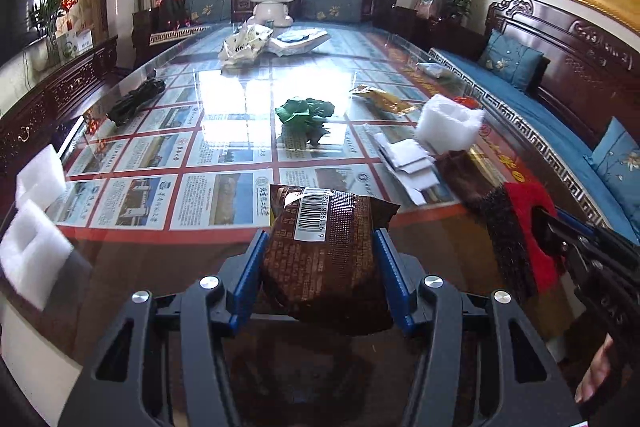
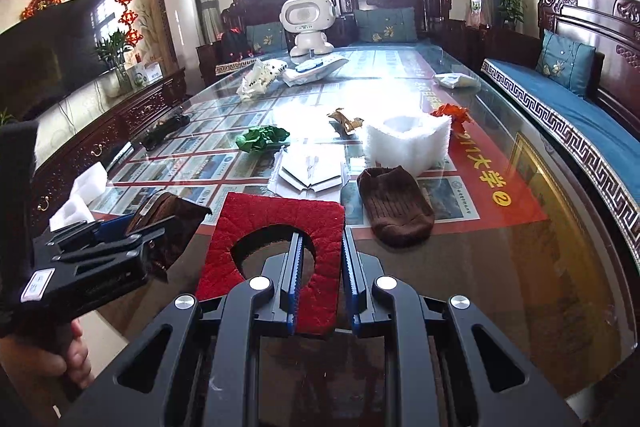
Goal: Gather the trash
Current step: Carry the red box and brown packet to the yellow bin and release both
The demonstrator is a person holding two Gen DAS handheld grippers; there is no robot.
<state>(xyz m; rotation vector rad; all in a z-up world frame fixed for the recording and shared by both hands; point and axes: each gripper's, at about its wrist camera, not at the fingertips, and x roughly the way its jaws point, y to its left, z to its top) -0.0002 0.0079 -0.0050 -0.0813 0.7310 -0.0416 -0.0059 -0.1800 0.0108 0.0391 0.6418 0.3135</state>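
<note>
A brown snack wrapper (image 1: 328, 251) with a barcode label is pinched between the left gripper (image 1: 320, 247)'s blue pads, lifted over the near end of a glass-topped table (image 2: 560, 247). Beside it, the right gripper (image 2: 320, 247) clamps a red cut-out mat (image 2: 276, 223). Beyond lie a brown sock (image 2: 394, 205), white foam (image 2: 408, 143) and crumpled green paper (image 1: 306, 113).

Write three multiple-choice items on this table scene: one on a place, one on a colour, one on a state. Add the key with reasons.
1. The brown knitted sock lies where?
A. in front of the white foam block
B. on the blue bench
C. beside the toy robot

2. The mat held by the right gripper is:
A. green
B. red
C. white

3. The left gripper is:
A. empty
B. shut on the brown snack packet
C. holding crumpled paper

Key: A, it lies just before the foam; B, red pile shows between the fingers; B, both fingers press the packet's sides.
</note>
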